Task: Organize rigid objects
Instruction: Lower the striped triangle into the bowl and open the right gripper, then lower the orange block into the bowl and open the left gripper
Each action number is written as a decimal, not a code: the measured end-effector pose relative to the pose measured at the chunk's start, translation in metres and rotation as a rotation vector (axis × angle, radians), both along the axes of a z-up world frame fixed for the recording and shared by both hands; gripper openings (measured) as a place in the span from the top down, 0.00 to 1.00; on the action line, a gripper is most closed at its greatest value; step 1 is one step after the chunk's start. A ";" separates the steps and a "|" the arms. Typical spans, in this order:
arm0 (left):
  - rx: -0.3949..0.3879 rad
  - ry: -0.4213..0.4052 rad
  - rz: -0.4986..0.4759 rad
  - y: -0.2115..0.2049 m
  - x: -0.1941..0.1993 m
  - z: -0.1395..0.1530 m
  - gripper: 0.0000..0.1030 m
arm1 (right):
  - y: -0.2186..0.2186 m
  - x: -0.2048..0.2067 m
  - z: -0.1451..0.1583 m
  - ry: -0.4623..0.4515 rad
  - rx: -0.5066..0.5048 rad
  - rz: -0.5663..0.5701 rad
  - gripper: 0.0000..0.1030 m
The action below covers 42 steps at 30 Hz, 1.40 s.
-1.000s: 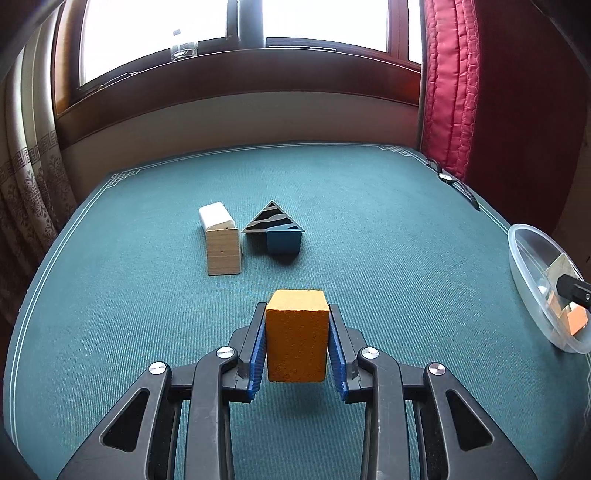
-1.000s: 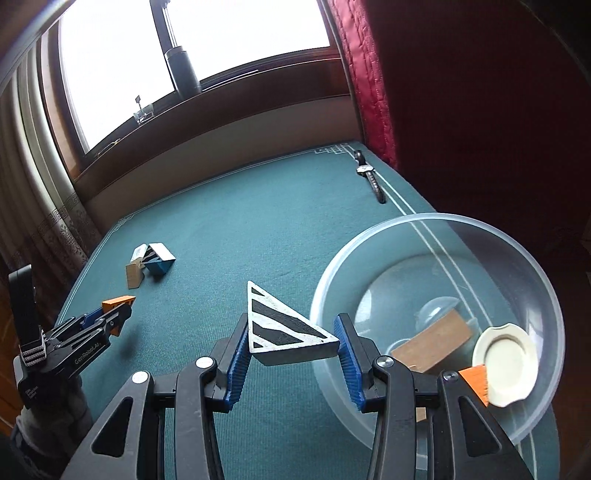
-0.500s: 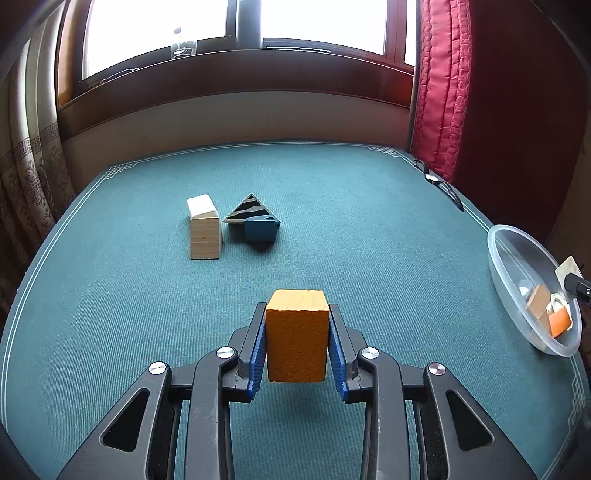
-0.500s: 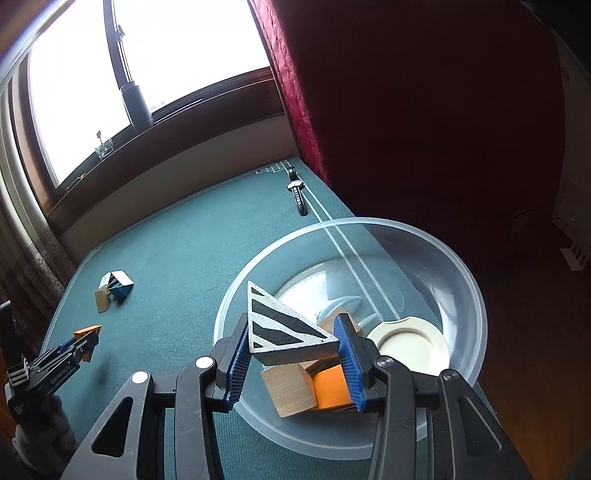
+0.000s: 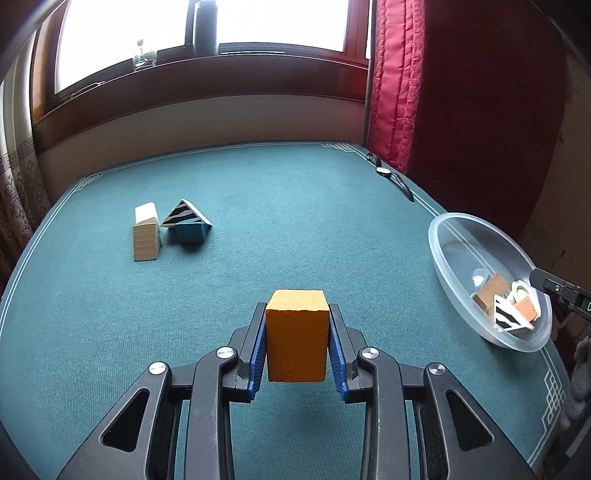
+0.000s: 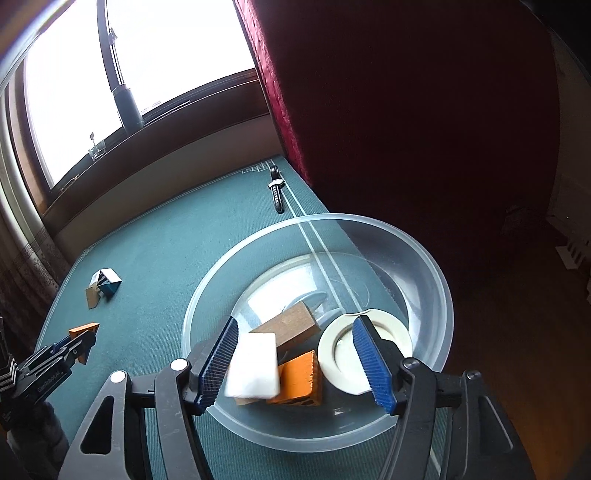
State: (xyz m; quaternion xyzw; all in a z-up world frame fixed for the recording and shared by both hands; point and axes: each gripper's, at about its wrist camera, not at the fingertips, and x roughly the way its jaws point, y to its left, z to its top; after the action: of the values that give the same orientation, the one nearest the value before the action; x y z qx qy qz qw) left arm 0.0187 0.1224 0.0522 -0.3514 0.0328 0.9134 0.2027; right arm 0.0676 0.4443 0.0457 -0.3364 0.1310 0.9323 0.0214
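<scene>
My left gripper (image 5: 297, 350) is shut on an orange block (image 5: 297, 334), held above the green cloth. My right gripper (image 6: 295, 322) hangs over the clear bowl (image 6: 441, 295) with its jaws opening. The striped wedge (image 6: 253, 365) is blurred and loose beside the left pad, dropping into the bowl. In the bowl lie a brown wooden block (image 6: 291, 326), an orange block (image 6: 301, 380) and a cream round lid (image 6: 388, 332). On the far left of the cloth stand a white-topped wooden block (image 5: 147, 236) and a second striped wedge (image 5: 184, 216) on a blue block (image 5: 190, 233).
A wristwatch (image 5: 388, 173) lies near the table's far right edge by the red curtain (image 5: 395, 85). The bowl (image 5: 454, 266) sits at the right edge of the table. A window sill with a dark bottle (image 5: 206, 26) runs behind.
The right gripper moved over the bowl, then spread its jaws and let the striped wedge go. The left gripper carried the orange block to the right, towards the bowl.
</scene>
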 end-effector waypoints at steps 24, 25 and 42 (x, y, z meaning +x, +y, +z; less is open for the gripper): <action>-0.036 0.015 -0.279 0.139 0.035 0.029 0.70 | 0.055 0.025 0.008 0.083 -0.054 -0.136 0.17; -0.034 0.015 -0.288 0.143 0.035 0.030 0.70 | 0.057 0.025 0.008 0.083 -0.058 -0.141 0.17; 0.037 -0.041 -0.334 0.173 0.023 0.027 0.64 | 0.065 0.023 0.005 0.070 -0.101 -0.206 0.11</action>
State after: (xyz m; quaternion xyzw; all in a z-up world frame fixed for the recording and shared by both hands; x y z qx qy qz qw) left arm 0.0419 0.2951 0.0792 -0.3559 0.0699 0.8602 0.3585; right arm 0.0907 0.5094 0.0511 -0.2888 0.2124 0.9286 0.0952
